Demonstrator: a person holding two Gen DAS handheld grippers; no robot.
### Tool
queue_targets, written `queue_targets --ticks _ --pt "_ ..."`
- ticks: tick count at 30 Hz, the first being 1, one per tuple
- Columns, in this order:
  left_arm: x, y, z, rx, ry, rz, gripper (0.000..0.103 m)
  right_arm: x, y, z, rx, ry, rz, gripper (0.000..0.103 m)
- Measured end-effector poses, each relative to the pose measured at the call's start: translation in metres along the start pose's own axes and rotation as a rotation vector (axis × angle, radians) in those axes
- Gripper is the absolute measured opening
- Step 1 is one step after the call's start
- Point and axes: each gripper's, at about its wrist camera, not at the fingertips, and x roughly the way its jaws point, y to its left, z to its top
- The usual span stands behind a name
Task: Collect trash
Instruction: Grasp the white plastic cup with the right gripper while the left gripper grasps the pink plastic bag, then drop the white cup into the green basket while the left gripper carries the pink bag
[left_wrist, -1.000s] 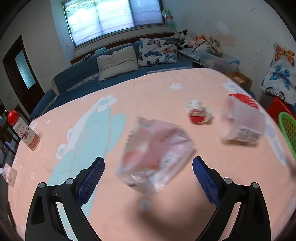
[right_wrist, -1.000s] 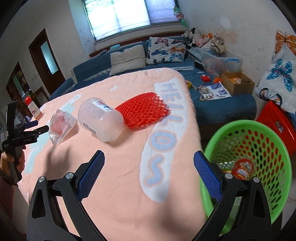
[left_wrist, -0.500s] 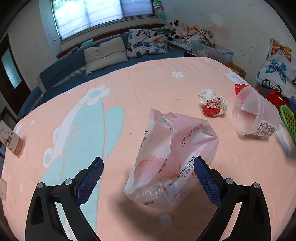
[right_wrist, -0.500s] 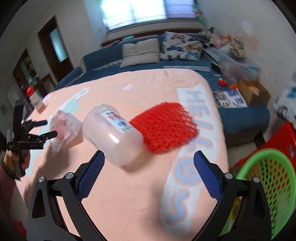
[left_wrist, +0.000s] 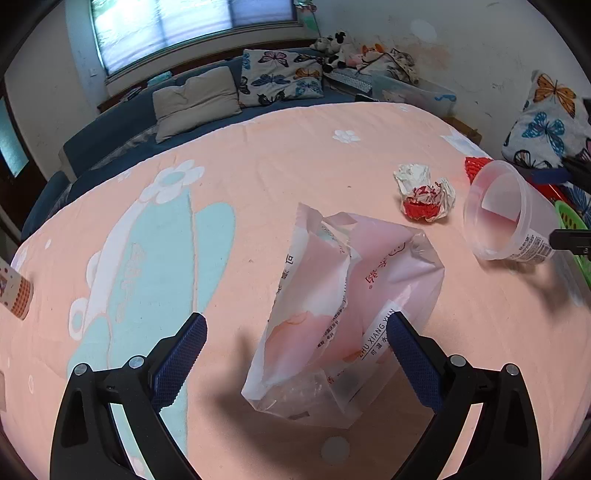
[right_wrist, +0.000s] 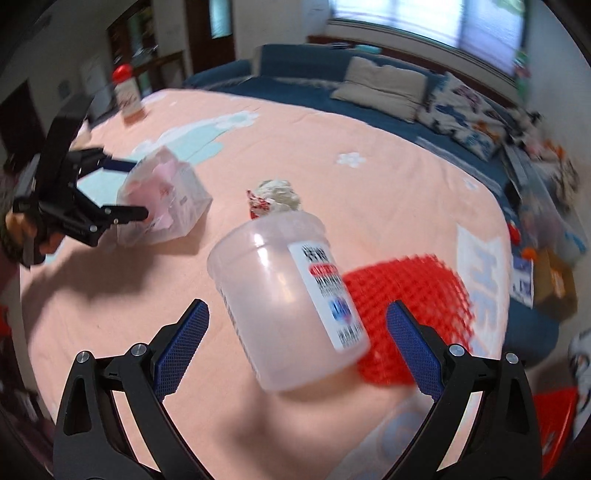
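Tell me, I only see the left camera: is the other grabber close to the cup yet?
Observer: Yes. The right gripper has its jaws open, one on each side of the cup.
Operator: What's that red thing poking out behind the cup?
Observer: A red net, lying flat on the blanket, partly behind the cup.
Operator: Does the bottle at the edge have a lid?
Observer: Yes, the bottle has a red cap.

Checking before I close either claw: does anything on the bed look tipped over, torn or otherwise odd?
Yes. The plastic cup lies tipped on its side with its mouth open and nothing spilled. The pink bag is torn open at its top. A crumpled wrapper sits between them. Both claws are open.
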Motion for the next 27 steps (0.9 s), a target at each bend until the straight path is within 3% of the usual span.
queue_targets --ticks 6,13,15,18,19,22,24,27 --pt "0.008 0.004 0.006 0.001 0.028 -0.047 0.094 0.03 0.006 0.013 -0.122 0.08 0.038 0.096" --pt "0.02 0.006 0.009 0.007 0.047 -0.064 0.09 0.061 0.023 0.011 -0.224 0.161 0.001 0.095" --pt "0.021 0.005 0.009 0.008 0.051 -0.077 0.076 0.066 0.027 0.009 -0.227 0.172 -0.022 0.093" --pt "0.021 0.001 0.008 0.017 0.048 -0.087 0.057 0.066 0.028 0.004 -0.224 0.172 -0.062 0.082" --pt "0.02 -0.002 0.008 0.022 0.043 -0.087 0.055 0.064 0.027 0.003 -0.208 0.169 -0.064 0.081" --pt "0.016 -0.007 0.006 0.032 0.032 -0.078 0.04 0.056 0.027 -0.002 -0.175 0.16 -0.073 0.081" --pt "0.011 -0.01 0.005 0.028 0.023 -0.069 0.025 0.051 0.025 -0.005 -0.151 0.149 -0.077 0.081" --pt "0.0 -0.013 0.003 0.006 0.01 -0.071 0.015 0.036 0.024 -0.009 -0.09 0.112 -0.061 0.081"
